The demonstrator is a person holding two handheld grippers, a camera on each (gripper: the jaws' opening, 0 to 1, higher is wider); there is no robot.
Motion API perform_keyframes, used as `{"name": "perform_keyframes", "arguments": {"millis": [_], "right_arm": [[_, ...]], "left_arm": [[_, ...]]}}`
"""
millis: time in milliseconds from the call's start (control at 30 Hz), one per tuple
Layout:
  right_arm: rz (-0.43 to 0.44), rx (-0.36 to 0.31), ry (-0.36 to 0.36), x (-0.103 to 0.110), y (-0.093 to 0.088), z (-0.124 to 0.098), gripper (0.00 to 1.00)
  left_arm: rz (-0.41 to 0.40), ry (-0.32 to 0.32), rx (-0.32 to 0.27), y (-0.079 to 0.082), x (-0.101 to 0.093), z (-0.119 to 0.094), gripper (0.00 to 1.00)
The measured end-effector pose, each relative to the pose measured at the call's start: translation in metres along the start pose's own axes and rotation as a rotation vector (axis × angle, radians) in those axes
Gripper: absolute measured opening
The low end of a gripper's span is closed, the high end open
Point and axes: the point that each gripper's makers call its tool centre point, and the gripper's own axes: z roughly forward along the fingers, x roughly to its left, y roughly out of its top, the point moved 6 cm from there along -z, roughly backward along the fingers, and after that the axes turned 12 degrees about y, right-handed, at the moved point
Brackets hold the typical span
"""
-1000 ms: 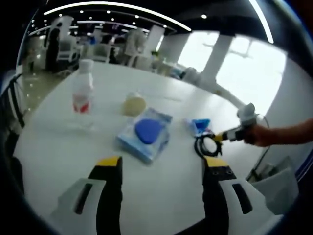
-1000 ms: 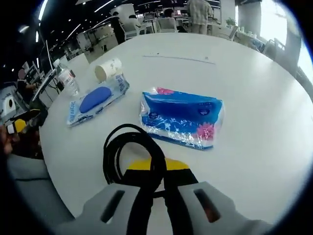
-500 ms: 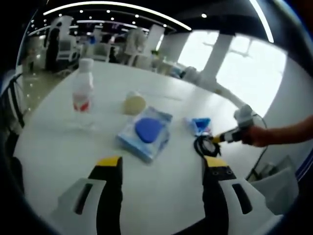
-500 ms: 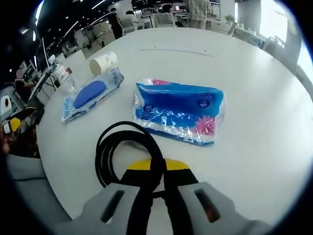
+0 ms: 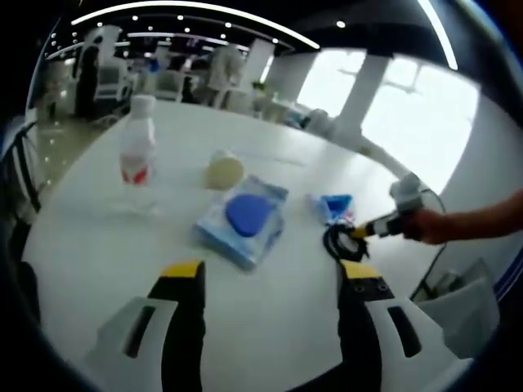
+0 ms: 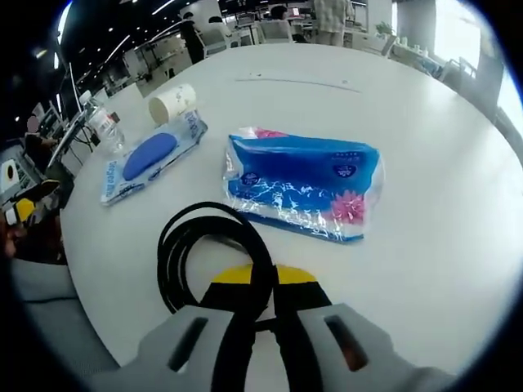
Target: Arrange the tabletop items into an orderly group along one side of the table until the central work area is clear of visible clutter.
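Note:
My right gripper (image 6: pixel 260 282) is shut on a coiled black cable (image 6: pixel 204 249), held just above the white table (image 6: pixel 441 196). Beyond the coil lies a blue tissue pack (image 6: pixel 302 192). Further left are a wet-wipes pack with a blue lid (image 6: pixel 147 159), a paper cup on its side (image 6: pixel 173 102) and a water bottle (image 6: pixel 106 129). My left gripper (image 5: pixel 270 273) is open over the table edge, with nothing between its jaws. Ahead of it sit the wipes pack (image 5: pixel 243 222), the cup (image 5: pixel 224 171), the bottle (image 5: pixel 137 155) and the tissue pack (image 5: pixel 331 206). The right gripper (image 5: pixel 372 229) with the cable (image 5: pixel 339 242) enters from the right.
The table is round and white, with bare surface (image 5: pixel 98 245) in front of my left gripper. A person's hand (image 5: pixel 441 224) holds the right gripper. Chairs and desks (image 6: pixel 278 28) stand beyond the far edge of the table.
The right gripper with the cable has edged a little closer to the tissue pack. The left gripper has stayed where it was, open.

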Motion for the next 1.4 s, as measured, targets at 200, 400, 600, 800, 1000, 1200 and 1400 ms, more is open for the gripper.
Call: {"name": "perform_keyframes", "arguments": {"millis": [200, 400, 600, 800, 1000, 1200, 1400], "right_arm": [[0.004, -0.003, 0.002, 0.004, -0.002, -0.001, 0.06], [0.026, 0.004, 0.002, 0.003, -0.003, 0.002, 0.07], [0.014, 0.019, 0.001, 0.001, -0.002, 0.005, 0.07], [0.003, 0.029, -0.002, 0.006, -0.003, 0.004, 0.10], [0.021, 0.029, -0.006, 0.009, -0.001, 0.001, 0.22], [0.027, 0.001, -0.003, 0.006, 0.010, -0.003, 0.26], [0.000, -0.049, -0.006, -0.005, 0.033, -0.005, 0.26]], "left_arm": [[0.000, -0.002, 0.001, 0.000, 0.000, 0.000, 0.61], [0.001, -0.001, 0.001, 0.000, 0.000, 0.000, 0.61], [-0.004, 0.000, 0.000, 0.000, 0.001, 0.000, 0.61], [-0.004, -0.003, 0.002, -0.001, 0.001, 0.000, 0.61], [-0.009, 0.001, 0.001, 0.000, 0.002, 0.000, 0.61], [-0.007, 0.007, 0.001, -0.001, 0.003, 0.001, 0.61], [-0.018, 0.009, 0.001, 0.000, 0.004, 0.002, 0.61]]}}
